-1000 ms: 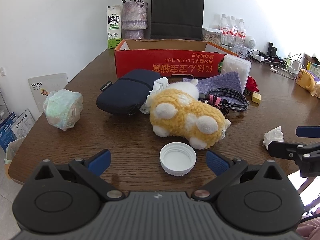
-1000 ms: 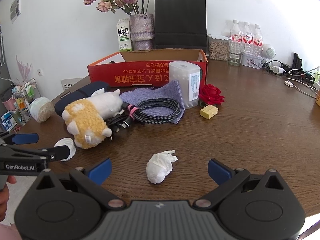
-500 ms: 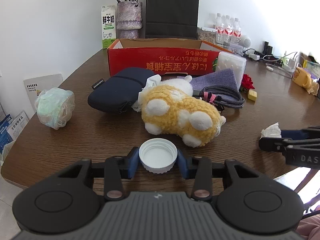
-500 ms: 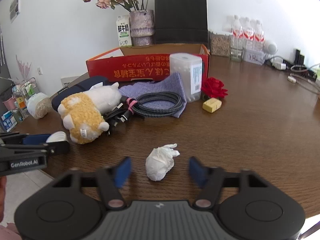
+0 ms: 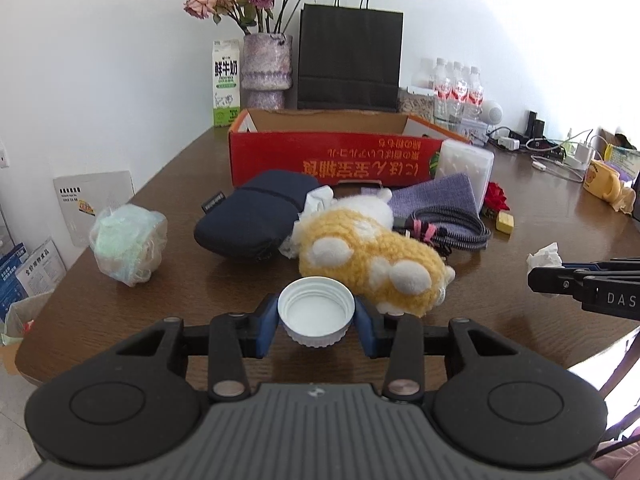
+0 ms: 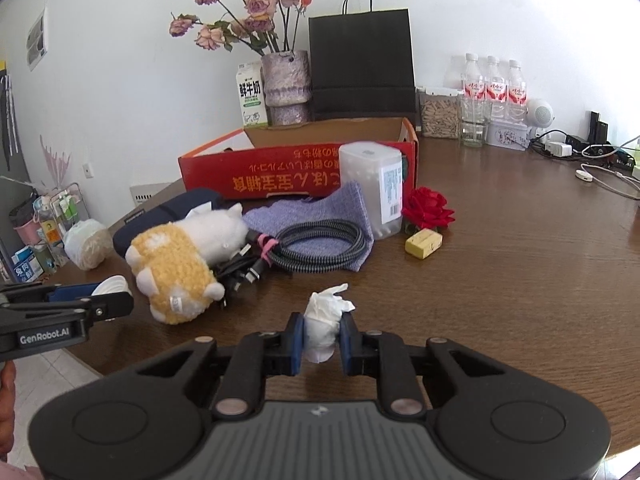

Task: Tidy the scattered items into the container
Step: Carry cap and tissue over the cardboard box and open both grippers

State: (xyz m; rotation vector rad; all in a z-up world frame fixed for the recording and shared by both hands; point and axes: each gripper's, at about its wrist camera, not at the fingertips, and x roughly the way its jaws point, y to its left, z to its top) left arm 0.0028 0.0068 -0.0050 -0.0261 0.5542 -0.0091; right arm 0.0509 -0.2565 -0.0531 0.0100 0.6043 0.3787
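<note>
Near the table's (image 5: 168, 280) front edge, my left gripper (image 5: 316, 322) pinches a white bottle cap (image 5: 316, 312), while my right gripper (image 6: 322, 338), jaws just closing, squeezes a crumpled tissue (image 6: 324, 320). The red cardboard box (image 5: 336, 160) sits toward the far edge.

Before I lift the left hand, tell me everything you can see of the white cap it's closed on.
The white bottle cap is a round screw lid, plastic by the look, with a ribbed outer wall. It sits open side up, showing a smooth hollow inside. The left gripper has just closed on it, one blue pad pressed against each side. It sits just above the wooden table, near its front edge, close in front of the yellow plush toy. From the right wrist view only a white sliver of it shows behind the gripper's finger.
</note>
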